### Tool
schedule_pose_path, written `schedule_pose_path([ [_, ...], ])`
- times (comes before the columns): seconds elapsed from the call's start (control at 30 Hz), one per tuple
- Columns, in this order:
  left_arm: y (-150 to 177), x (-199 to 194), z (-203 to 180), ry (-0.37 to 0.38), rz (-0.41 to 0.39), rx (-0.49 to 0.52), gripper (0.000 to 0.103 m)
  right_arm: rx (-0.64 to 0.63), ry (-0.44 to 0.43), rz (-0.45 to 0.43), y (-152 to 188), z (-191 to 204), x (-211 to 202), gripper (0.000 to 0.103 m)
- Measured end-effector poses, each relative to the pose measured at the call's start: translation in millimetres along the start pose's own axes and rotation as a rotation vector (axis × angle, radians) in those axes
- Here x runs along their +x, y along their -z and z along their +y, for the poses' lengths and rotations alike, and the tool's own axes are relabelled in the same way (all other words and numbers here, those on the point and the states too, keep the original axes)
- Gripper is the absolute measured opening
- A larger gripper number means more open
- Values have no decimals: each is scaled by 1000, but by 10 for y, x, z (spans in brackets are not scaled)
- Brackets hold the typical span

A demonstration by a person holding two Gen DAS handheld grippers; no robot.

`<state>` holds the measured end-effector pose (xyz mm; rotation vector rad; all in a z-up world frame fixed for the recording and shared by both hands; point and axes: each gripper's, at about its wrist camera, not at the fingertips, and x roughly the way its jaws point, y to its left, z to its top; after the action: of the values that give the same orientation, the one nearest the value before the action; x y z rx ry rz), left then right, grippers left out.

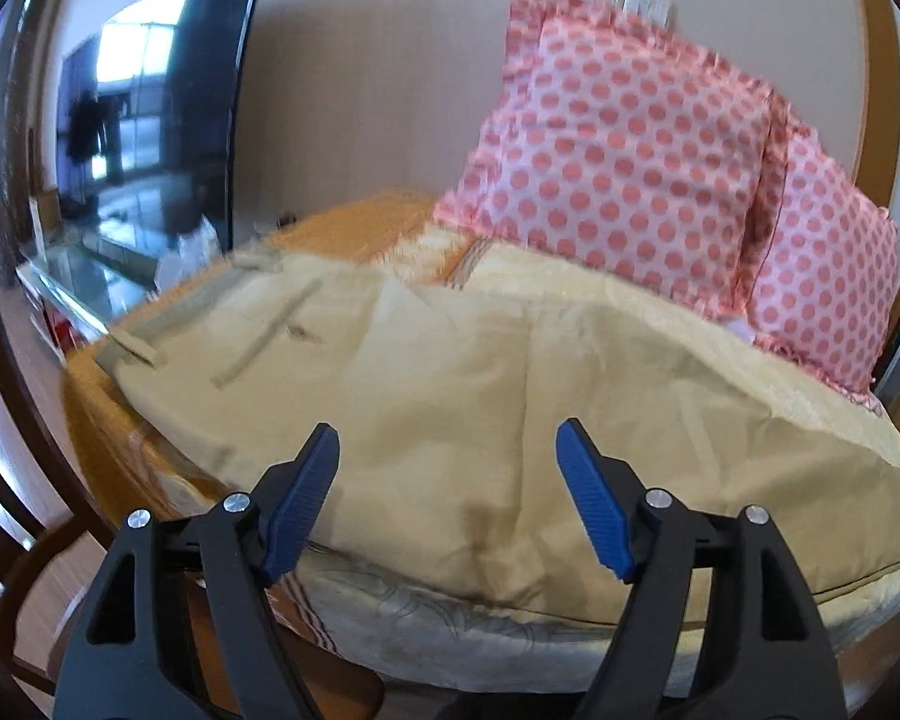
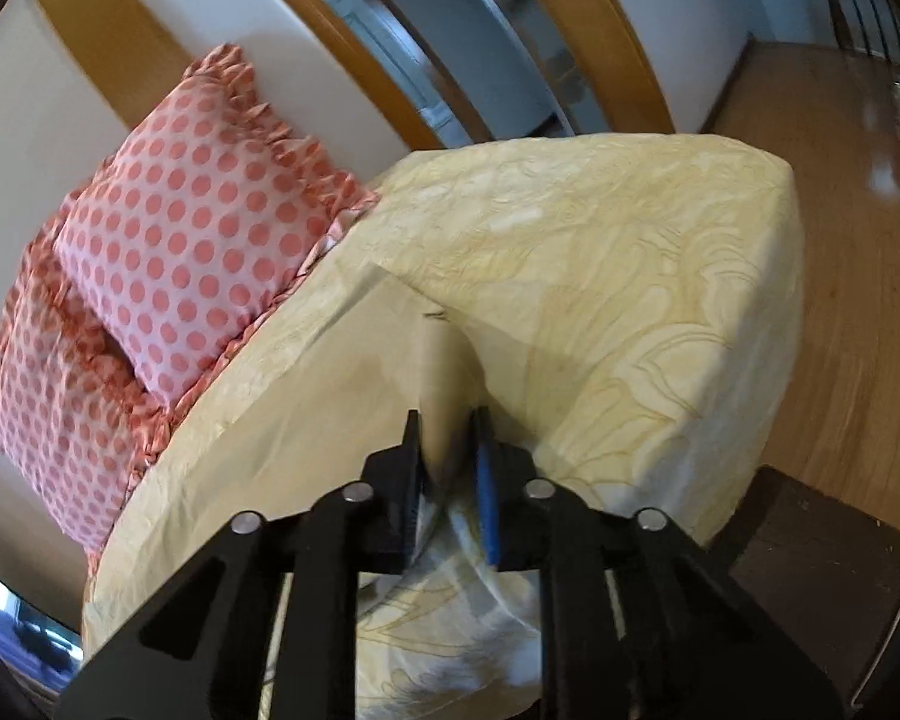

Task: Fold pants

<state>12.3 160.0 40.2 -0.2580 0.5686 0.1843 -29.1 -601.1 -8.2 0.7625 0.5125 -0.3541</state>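
Observation:
Beige pants (image 1: 426,396) lie spread across the bed, waistband with belt loops at the far left. My left gripper (image 1: 447,438) is open and empty, hovering just above the near part of the pants. In the right wrist view my right gripper (image 2: 447,420) is shut on a pinched fold of the pants (image 2: 441,384) and holds it slightly raised over the pale yellow bedspread (image 2: 630,276); the rest of the pants runs off to the left of it.
Two pink polka-dot pillows (image 1: 624,150) (image 2: 198,222) lean on the wall at the bed's head. An orange blanket (image 1: 354,228) lies under the pants at the far left. A dark screen (image 1: 150,108) stands left. Wood floor (image 2: 858,252) lies beyond the bed corner.

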Motion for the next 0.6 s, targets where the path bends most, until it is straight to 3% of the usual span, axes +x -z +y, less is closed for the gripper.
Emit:
schedule_pose_path([
  [0.1,134,209,95,19,67,-39,79,1,-31,-10,-31,85,-4,7],
  [0.13,158,196,95,20,45,-31,79,1,-57,-23,-55,153,-36,7],
  [0.23,193,192,52,6,33,-10,81,-67,-205,-68,-87,666,-189,7],
  [0.3,198,190,55,11,29,-20,83,-147,-377,-54,6,1226,-271,7],
  [0.33,195,194,61,11,28,-24,84,-211,-485,-20,142,1611,-292,7],
  [0.4,196,193,70,14,23,-33,85,-313,-620,57,445,2147,-285,7],
  [0.47,188,194,64,18,19,-41,85,-444,-755,194,986,2744,-204,7],
  [0.53,174,167,98,42,15,-66,85,-554,-810,356,1568,3127,-39,7],
  [0.6,156,94,176,84,12,-114,85,-645,-797,494,2063,3323,131,7],
])
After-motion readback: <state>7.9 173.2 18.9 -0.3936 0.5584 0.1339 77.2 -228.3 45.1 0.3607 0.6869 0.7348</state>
